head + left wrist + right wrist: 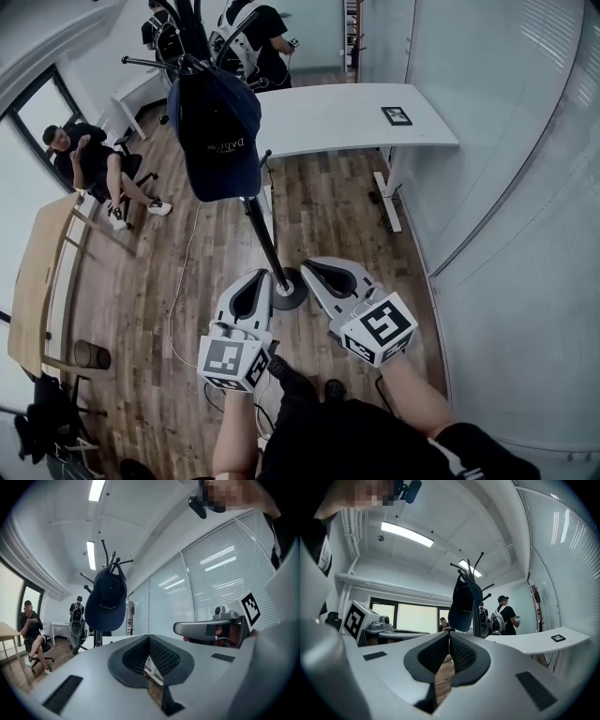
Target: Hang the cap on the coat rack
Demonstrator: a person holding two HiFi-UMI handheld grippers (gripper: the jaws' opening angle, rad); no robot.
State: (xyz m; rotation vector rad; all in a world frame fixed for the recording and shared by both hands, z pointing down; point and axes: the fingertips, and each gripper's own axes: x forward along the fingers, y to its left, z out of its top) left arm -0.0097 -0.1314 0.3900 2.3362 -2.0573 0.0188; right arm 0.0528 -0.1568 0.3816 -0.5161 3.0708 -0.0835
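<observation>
A dark navy cap (217, 131) hangs on a top hook of the black coat rack (265, 242), whose round base (291, 292) stands on the wooden floor. Neither gripper touches it. My left gripper (262, 276) and right gripper (308, 267) are held low, side by side near the rack's base, well below the cap. Both have their jaws closed together with nothing between them. The left gripper view shows the cap (107, 603) up ahead to the left. In the right gripper view the cap (464, 604) hangs straight ahead above the jaws.
A white desk (356, 117) with a small black frame (397, 115) stands behind the rack. A glass wall (506, 187) runs along the right. A person sits at the left (89, 164), others stand at the back (262, 42). A wooden table (33, 272) is at the left.
</observation>
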